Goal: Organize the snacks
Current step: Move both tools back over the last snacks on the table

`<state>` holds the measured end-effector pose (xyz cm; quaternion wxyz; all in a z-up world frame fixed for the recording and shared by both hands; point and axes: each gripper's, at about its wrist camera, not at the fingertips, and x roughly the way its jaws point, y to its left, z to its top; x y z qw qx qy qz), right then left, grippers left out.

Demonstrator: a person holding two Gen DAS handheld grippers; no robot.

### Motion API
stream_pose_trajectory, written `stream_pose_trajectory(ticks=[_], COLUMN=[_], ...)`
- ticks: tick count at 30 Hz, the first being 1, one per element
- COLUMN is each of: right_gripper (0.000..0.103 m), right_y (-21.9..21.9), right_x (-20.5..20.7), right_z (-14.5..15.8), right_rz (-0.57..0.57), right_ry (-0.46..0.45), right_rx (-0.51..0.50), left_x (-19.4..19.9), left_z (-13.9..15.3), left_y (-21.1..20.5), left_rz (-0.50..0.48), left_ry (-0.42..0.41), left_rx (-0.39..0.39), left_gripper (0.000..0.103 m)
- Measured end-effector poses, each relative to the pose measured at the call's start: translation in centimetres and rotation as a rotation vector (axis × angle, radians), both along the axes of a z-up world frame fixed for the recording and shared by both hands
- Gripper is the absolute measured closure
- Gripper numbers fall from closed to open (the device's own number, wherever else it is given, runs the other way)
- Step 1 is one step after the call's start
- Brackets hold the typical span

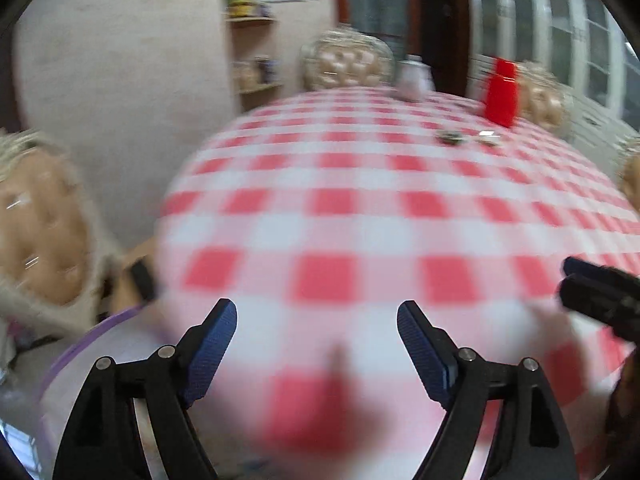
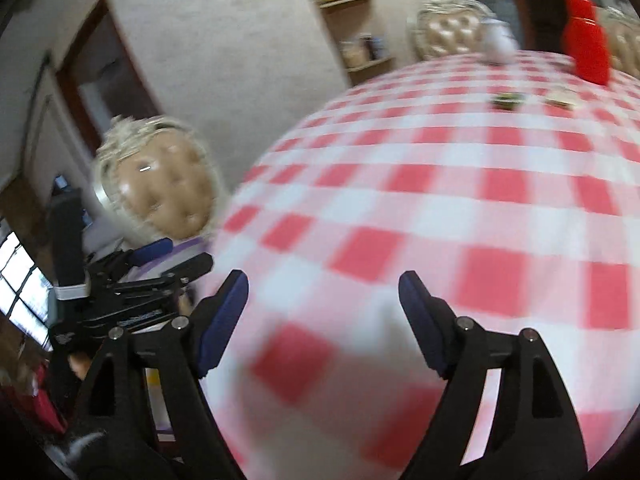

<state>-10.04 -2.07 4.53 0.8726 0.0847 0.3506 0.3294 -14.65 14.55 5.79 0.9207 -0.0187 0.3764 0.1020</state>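
Observation:
Both views are motion-blurred. Two small wrapped snacks lie far across the red-and-white checked tablecloth: a dark one [image 1: 450, 136] [image 2: 507, 100] and a pale one [image 1: 489, 138] [image 2: 562, 98]. My left gripper [image 1: 316, 320] is open and empty above the table's near left edge; it also shows in the right wrist view [image 2: 168, 256]. My right gripper [image 2: 322, 292] is open and empty above the near part of the table; its fingers [image 1: 588, 280] show at the right edge of the left wrist view.
A red bottle [image 1: 502, 94] [image 2: 586, 46] and a white pot [image 1: 414, 76] [image 2: 498, 44] stand at the table's far side. Tufted beige chairs [image 1: 348, 64] [image 2: 160, 188] surround the table. A purple-rimmed white thing [image 1: 104, 344] sits below the left table edge.

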Motion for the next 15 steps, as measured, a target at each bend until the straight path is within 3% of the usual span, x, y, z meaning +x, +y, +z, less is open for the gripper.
stream_pose_trajectory(ticks=[3, 7, 10, 12, 15], right_gripper=[0.019, 0.019, 0.019, 0.019, 0.019], right_y=[-3.5, -8.0, -11.1, -13.0, -14.9], right_x=[2.7, 6.3, 9.0, 10.7, 13.6], right_z=[0.5, 0.7, 0.4, -0.3, -1.1], right_rz=[-0.094, -0.202, -0.286, -0.354, -0.422], right_ry=[-0.006, 0.012, 0.029, 0.044, 0.080], right_rx=[-0.088, -0.117, -0.105, -0.084, -0.086], left_x=[6.0, 15.5, 21.5, 24.8, 27.3], left_z=[0.7, 0.4, -0.2, -0.4, -1.0], left_y=[-3.2, -7.1, -8.4, -8.7, -8.5], left_rz=[-0.083, -0.132, -0.085, -0.040, -0.007], left_ry=[-0.014, -0.024, -0.042, -0.096, -0.159], left_rx=[-0.091, -0.207, -0.265, -0.322, -0.375], left_gripper=[0.020, 0.019, 0.019, 0.019, 0.019])
